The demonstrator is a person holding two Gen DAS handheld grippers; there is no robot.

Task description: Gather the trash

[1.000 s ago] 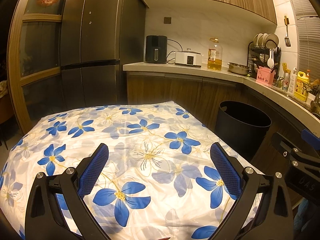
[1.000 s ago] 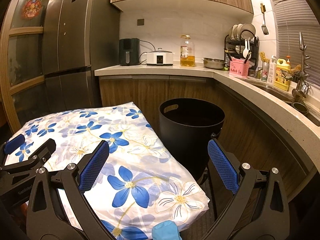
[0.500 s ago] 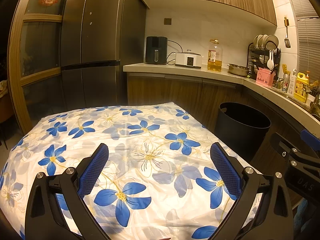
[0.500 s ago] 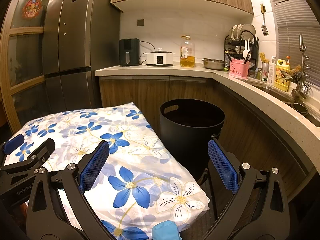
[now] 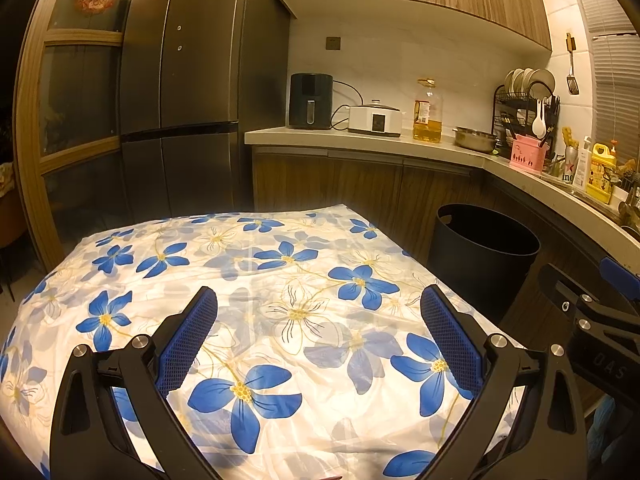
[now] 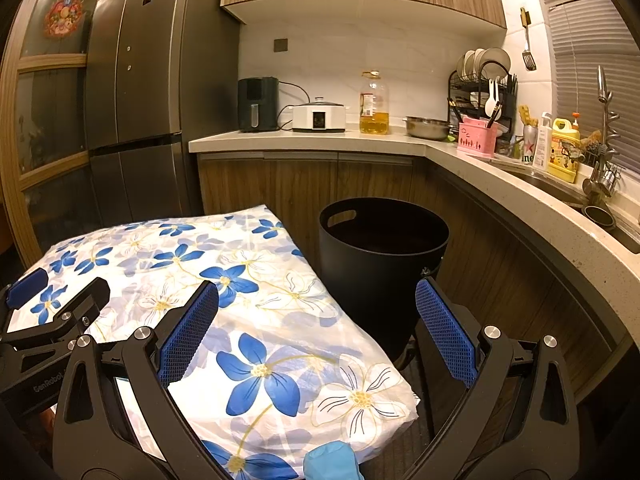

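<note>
Both the left gripper [image 5: 318, 336] and right gripper [image 6: 316, 330] hover with fingers wide apart and empty above the flowered cloth [image 5: 256, 320], no trash is visible on it, and the black bin [image 6: 382, 264] stands at center right.

black frames | blue mesh fingers [image 5: 450, 336] | silver screws | blue glove [image 6: 330, 462]

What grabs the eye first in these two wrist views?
The blue-flowered tablecloth fills the foreground, bare of any trash in view. Right of it on the floor stands the black bin, against the lower cabinets. Both claws, left claw and right claw, are open and hold nothing, the left over the cloth, the right over its corner beside the bin.
</note>
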